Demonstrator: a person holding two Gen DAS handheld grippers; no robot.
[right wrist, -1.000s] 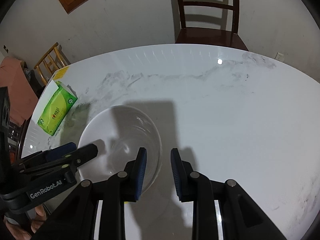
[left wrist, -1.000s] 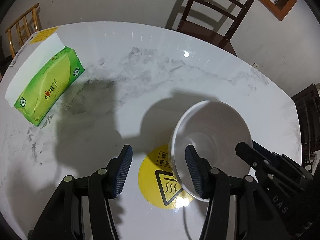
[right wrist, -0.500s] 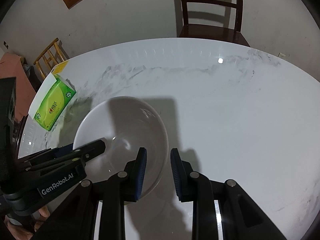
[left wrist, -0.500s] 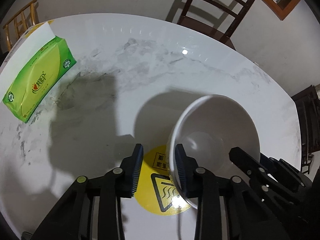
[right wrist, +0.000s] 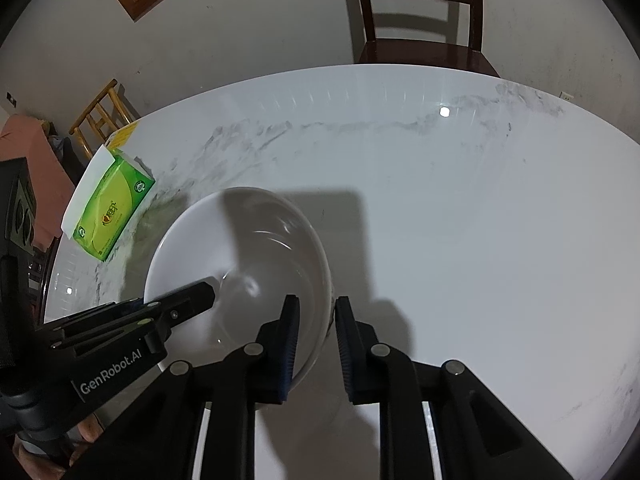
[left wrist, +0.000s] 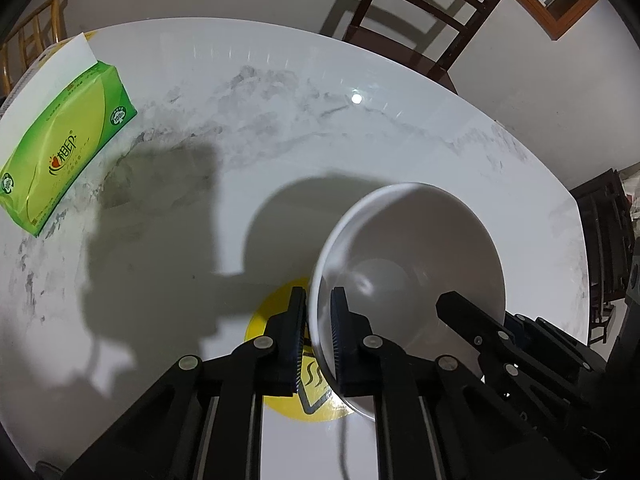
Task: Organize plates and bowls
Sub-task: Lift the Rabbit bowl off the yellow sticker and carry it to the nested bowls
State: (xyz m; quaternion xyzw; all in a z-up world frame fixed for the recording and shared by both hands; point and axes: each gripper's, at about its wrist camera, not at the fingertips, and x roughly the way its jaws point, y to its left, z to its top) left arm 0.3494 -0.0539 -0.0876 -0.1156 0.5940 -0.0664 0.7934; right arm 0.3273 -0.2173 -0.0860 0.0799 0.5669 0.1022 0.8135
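Note:
A white bowl hangs tilted a little above the white marble table, with a round shadow beside it. My left gripper is shut on the bowl's left rim, one pad inside and one outside. My right gripper grips the opposite rim of the bowl, and its jaws are closing with the rim between them. Inside the bowl, the left wrist view shows one of the right gripper's fingers, and the right wrist view one of the left gripper's fingers.
A green tissue pack lies at the table's left side. A yellow round warning sticker lies on the table, partly under the bowl. A dark wooden chair stands beyond the far edge, and a lighter one to the left.
My left gripper's jaws came together from wide open onto the bowl's left rim. The right jaws narrowed slightly on the other rim. Both hands stayed nearly in place.

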